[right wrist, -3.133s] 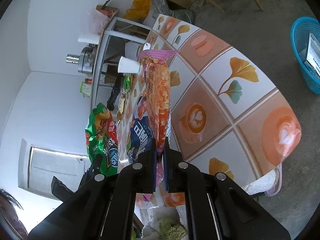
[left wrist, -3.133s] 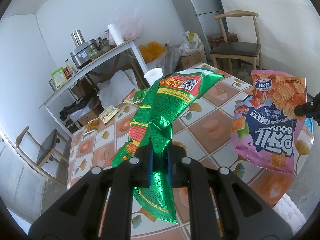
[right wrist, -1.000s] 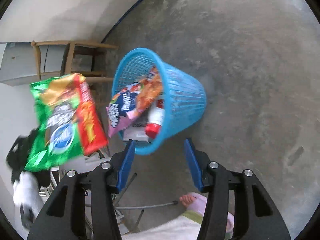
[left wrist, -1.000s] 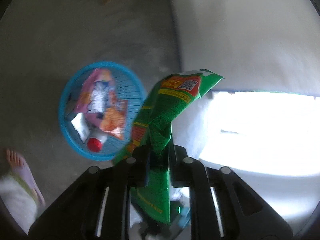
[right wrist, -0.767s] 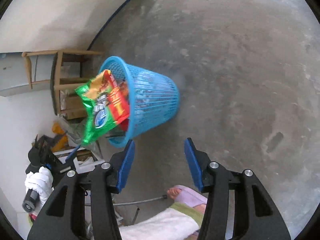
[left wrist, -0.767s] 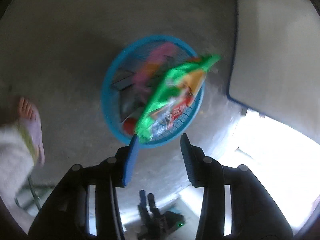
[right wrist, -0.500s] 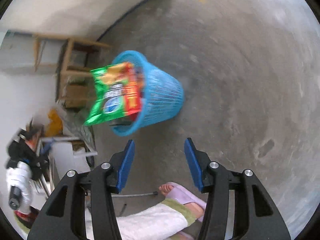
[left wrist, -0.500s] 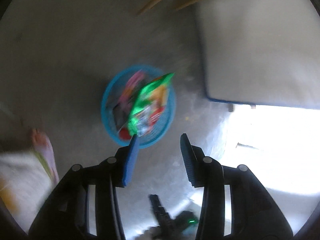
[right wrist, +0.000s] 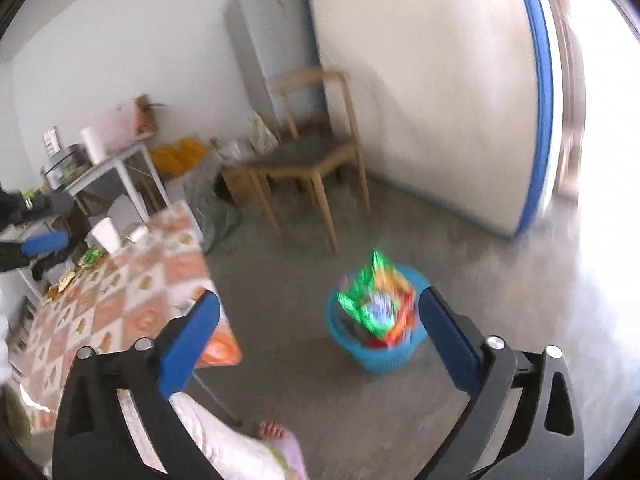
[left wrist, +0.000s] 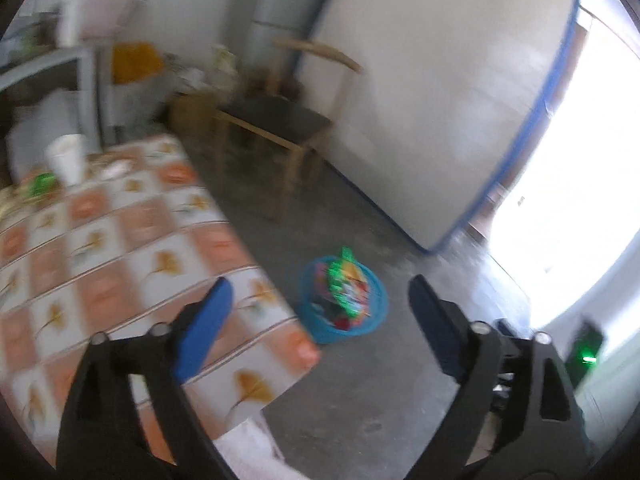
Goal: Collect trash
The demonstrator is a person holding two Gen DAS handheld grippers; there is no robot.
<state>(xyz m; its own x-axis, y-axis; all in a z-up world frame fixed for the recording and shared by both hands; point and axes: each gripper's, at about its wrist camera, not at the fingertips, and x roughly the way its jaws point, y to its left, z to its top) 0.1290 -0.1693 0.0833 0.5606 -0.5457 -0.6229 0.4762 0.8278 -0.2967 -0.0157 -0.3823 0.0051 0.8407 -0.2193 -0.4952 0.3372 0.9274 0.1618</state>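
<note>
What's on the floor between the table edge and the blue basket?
Nothing: in the right wrist view only bare grey floor separates the table from the blue basket; the left wrist view agrees.

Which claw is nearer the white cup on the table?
Left. The left claw is close beside the white cup; the right claw is far back, past the table corner.

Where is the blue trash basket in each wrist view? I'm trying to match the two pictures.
Left wrist: blue trash basket on the floor, centre-right, past the table corner.
Right wrist: basket on the floor, lower centre-right, the green snack bag sticking out.
Shared landmark: wooden chair against the wall behind it.
</note>
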